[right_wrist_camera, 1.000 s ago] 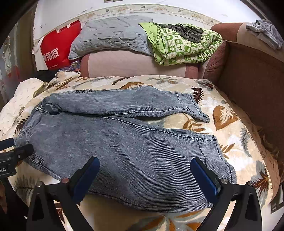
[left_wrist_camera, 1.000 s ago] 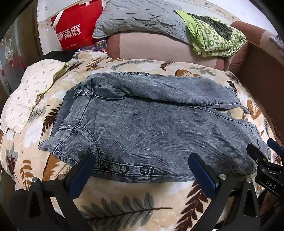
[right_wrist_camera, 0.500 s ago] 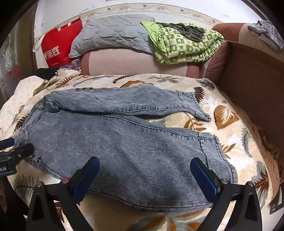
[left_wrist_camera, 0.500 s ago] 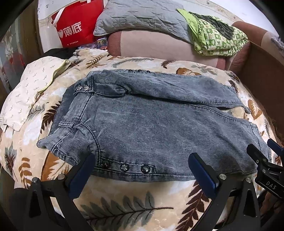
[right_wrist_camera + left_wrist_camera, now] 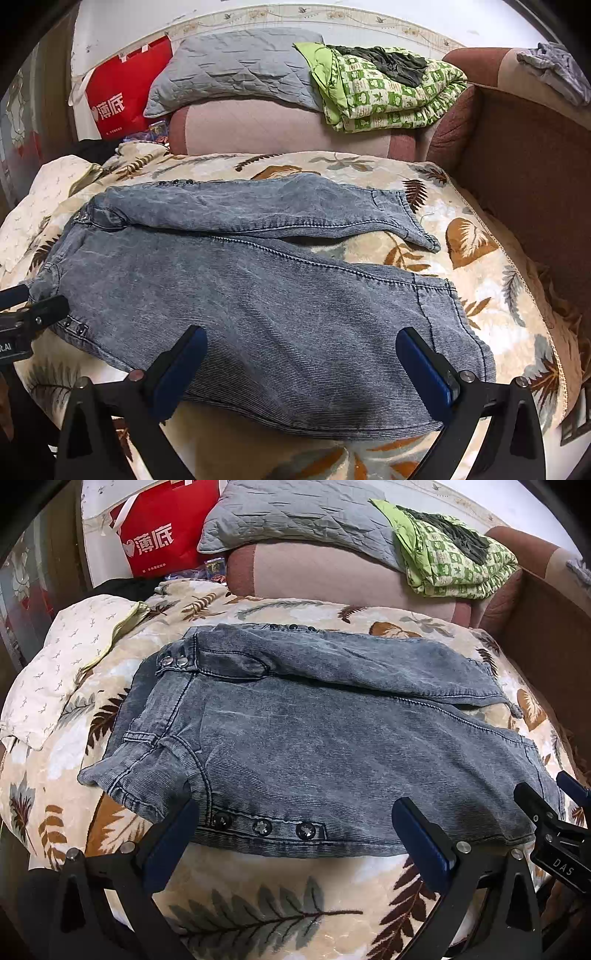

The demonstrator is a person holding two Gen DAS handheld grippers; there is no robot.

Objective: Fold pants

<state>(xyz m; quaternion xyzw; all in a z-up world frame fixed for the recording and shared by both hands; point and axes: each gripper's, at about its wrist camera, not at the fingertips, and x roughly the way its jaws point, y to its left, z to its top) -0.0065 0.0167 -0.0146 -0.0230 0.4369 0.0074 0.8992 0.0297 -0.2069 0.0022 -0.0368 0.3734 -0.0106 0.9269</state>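
Our ribbed grey denim pants (image 5: 314, 746) lie lengthwise, waistband left, cuffs right; both hand-held grippers, left (image 5: 295, 834) and right (image 5: 301, 360), are spread wide, empty.

Pants (image 5: 314, 746) flat on blanket (image 5: 258, 897); pillow (image 5: 295, 513) behind; bag (image 5: 162, 531) left of pillow.

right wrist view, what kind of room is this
Probably a living room at home: jeans spread on a leaf-print blanket over a sofa, with a grey pillow and folded green quilt on its backrest.

Pants (image 5: 314, 746): matt, ribbed, seemingly denim.
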